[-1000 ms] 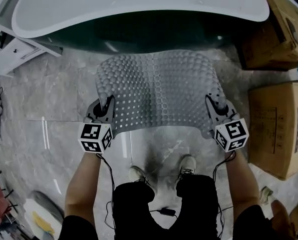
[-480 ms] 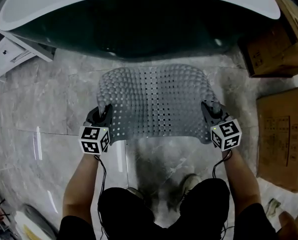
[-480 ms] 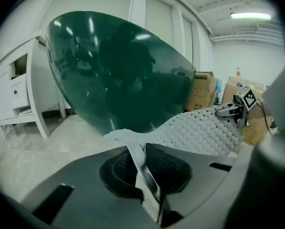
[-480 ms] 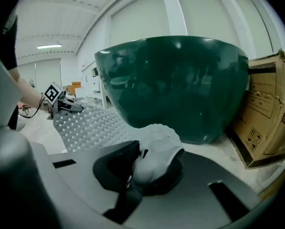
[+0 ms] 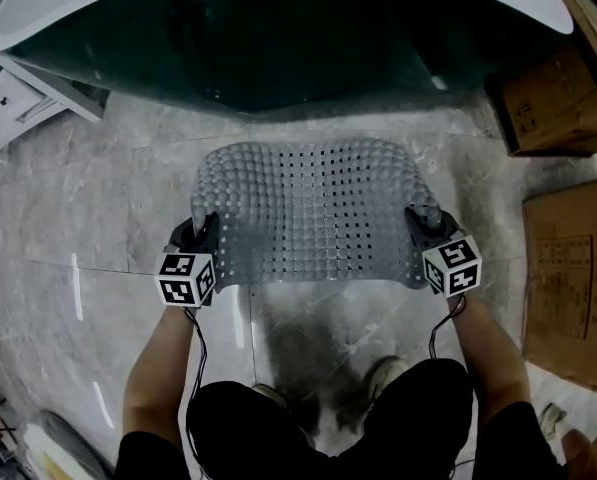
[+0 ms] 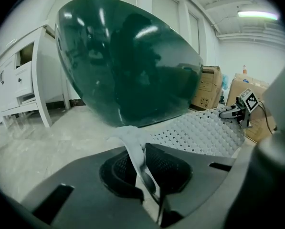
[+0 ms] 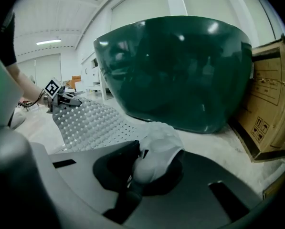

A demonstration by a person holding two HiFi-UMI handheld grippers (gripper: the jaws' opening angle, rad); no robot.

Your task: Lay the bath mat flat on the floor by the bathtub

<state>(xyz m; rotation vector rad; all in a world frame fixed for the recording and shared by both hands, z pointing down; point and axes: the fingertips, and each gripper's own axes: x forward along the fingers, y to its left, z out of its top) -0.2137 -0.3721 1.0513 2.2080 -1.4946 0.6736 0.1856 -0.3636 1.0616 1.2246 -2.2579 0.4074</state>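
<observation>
Bath mat (image 5: 308,213), grey, studded and perforated, is spread between both grippers low over the marble floor (image 5: 88,198), its far edge near the dark green bathtub (image 5: 278,48). The left gripper (image 5: 206,231) is clamped on the mat's near left corner, and the right gripper (image 5: 420,220) pinches the near right corner, bunched between its jaws. Cardboard boxes (image 5: 568,268) stand on the right.

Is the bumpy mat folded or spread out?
Spread out: the bath mat stretches between the left gripper and right gripper, corners pinched.
</observation>
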